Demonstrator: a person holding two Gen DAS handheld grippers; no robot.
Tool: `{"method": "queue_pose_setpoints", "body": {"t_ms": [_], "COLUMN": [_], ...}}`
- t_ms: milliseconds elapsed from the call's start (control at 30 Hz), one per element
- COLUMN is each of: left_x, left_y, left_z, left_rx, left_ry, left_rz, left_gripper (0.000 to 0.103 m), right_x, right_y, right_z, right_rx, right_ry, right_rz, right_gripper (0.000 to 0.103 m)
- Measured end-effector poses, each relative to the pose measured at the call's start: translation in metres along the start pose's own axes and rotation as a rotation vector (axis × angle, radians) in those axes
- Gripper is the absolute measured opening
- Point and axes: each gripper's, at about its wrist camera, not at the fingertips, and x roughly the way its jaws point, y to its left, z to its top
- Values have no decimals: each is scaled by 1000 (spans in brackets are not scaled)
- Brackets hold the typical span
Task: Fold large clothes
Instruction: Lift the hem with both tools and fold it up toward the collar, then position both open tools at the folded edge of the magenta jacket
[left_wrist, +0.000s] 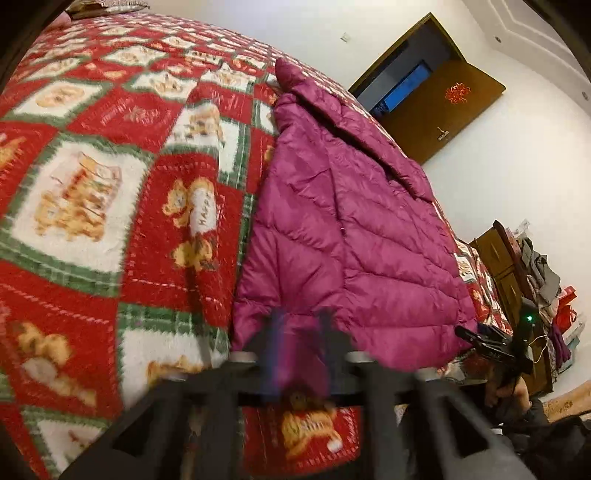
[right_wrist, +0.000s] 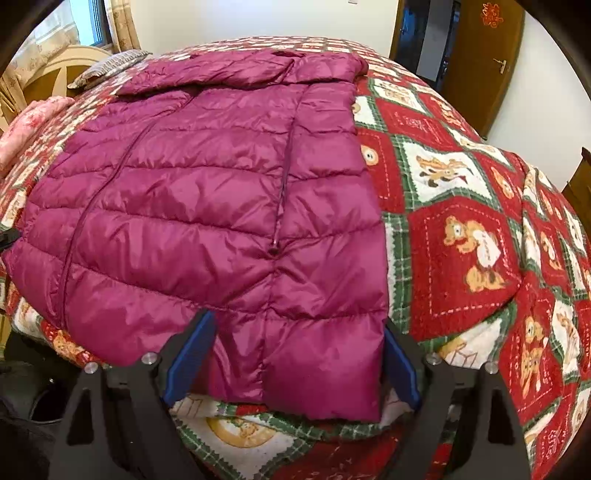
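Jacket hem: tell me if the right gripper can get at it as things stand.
Probably yes: the right gripper is open, its blue pads either side of the purple jacket's bottom hem at the bed's edge, nothing in between.

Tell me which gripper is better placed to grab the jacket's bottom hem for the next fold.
Right, probably. The right gripper is open, its blue pads straddling the purple jacket hem, sharply in view. The left gripper is at the hem's corner, blurred, its jaws not clearly around fabric.
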Motion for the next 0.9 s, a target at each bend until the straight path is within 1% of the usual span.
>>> {"method": "queue_pose_setpoints", "body": {"t_ms": [67, 100, 167, 233, 267, 333, 400, 500, 533, 600, 633, 733, 800, 833, 867, 900], "left_x": [-10, -13, -11, 2, 6, 10, 7, -3, -8, -16, -14, 11, 28, 32, 38, 38], "left_y": [-4, -7, -14, -20, -21, -26, -32, -42, -45, -54, -56, -50, -41, -37, -32, -30], "left_z": [1, 0, 2, 3, 2, 2, 0, 5, 7, 13, 16, 21, 19, 17, 14, 12], "left_rx": [12, 25, 66, 95, 100, 111, 150, 222, 240, 277, 288, 294, 252, 237, 214, 217], "left_ry": [-43, -66, -79, -30, -12, -2, -27, -76, -97, -142, -142, -66, -6, 11, 35, 35], "left_rz": [-12, -17, 32, 95, 101, 109, 142, 204, 205, 171, 165, 189, 155, 142, 149, 150], "left_gripper": [102, 102, 102, 102, 102, 102, 102, 102, 102, 102, 102, 102, 102, 102, 101, 101], "right_x": [-3, -4, -4, -5, -5, -6, -8, -8, -8, -9, -10, -12, -13, -13, -14, -14], "right_y": [-1, -1, -2, -2, -2, -3, -4, -5, -6, -8, -10, -14, -14, -14, -14, -14], "right_z": [-1, -1, 0, 0, -1, -2, -4, -5, -5, -5, -5, -4, -4, -4, -5, -5], "right_rx": [12, 14, 19, 21, 21, 25, 25, 17, 16, 24, 29, 47, 53, 53, 53, 52], "right_ry": [-10, -12, -17, -17, -18, -21, -24, -19, -19, -22, -25, -39, -43, -43, -43, -42], "right_rz": [18, 23, 32, 35, 34, 31, 31, 20, 18, 22, 23, 40, 48, 50, 51, 49], "right_gripper": [88, 89, 88, 88, 88, 87, 86, 80, 78, 75, 73, 72, 71, 70, 69, 67]}}
